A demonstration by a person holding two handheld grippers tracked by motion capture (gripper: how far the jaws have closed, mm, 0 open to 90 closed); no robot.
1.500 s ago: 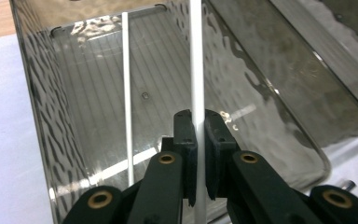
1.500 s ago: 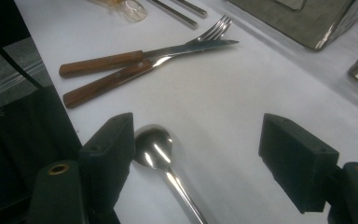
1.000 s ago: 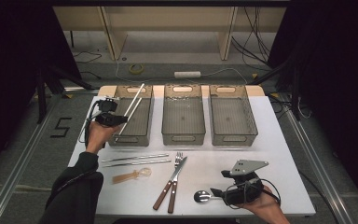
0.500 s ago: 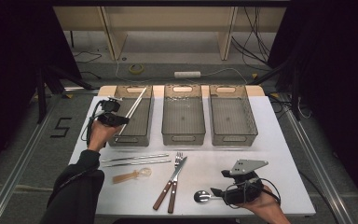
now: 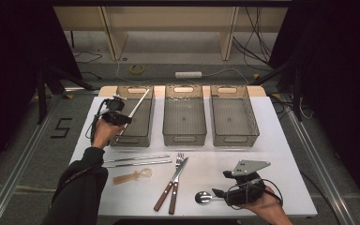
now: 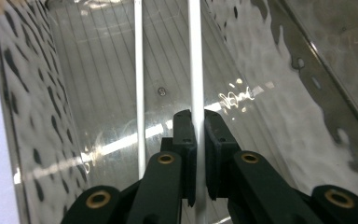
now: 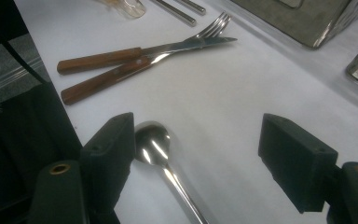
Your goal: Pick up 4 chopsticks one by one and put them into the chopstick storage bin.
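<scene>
A white tabletop (image 5: 281,154) stands on a grey floor in a dark room, with cables and a power strip beyond it. Three clear smoky plastic bins sit in a row at its far edge. The left hand-held gripper (image 5: 117,117) is clamped on a thin metal chopstick (image 5: 136,105) slanting over the leftmost bin (image 5: 143,126). The left gripper view shows its jaws pinching that chopstick (image 6: 195,56) above the bin's ribbed floor, a second chopstick (image 6: 139,84) alongside. The right hand-held gripper (image 7: 196,158), jaws apart, rests astride a steel spoon (image 7: 154,147); a wooden-handled knife (image 7: 135,53) and fork (image 7: 121,77) lie nearby.
</scene>
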